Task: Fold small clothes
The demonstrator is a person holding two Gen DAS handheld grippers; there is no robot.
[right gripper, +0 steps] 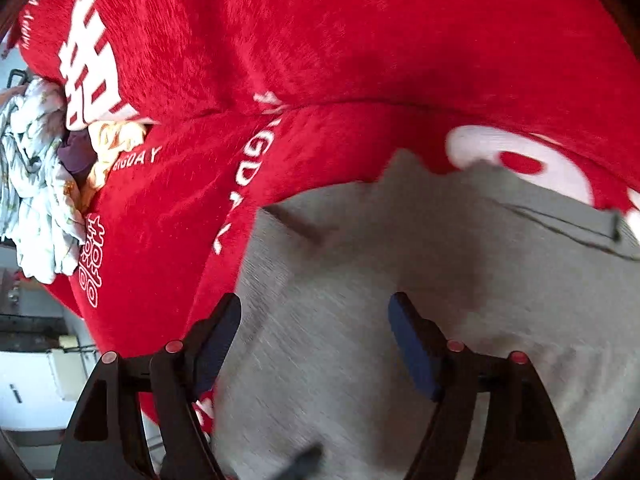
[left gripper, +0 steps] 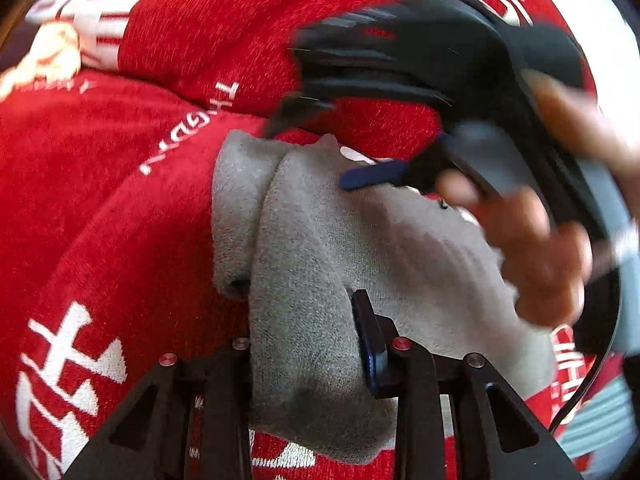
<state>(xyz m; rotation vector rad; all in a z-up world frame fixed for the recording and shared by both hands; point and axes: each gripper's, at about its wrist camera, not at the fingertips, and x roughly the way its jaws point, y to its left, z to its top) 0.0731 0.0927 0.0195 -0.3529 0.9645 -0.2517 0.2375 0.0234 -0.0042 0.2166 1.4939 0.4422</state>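
Grey garment (left gripper: 320, 264): bunched on red blanket (left gripper: 120, 208), mid-fold. Left gripper (left gripper: 308, 344) clamps a fold of it; right gripper (right gripper: 316, 340) hovers above, jaws apart, empty. Next move likely requires seizing a free edge.

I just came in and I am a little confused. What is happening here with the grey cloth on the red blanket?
A person is folding a small grey garment on a red blanket, with a gripper in each hand. The left gripper is closed on a bunched fold of the garment. The right gripper is open above the flat part of the cloth and grips nothing. The fold is not finished. More laundry lies at the blanket's edge.
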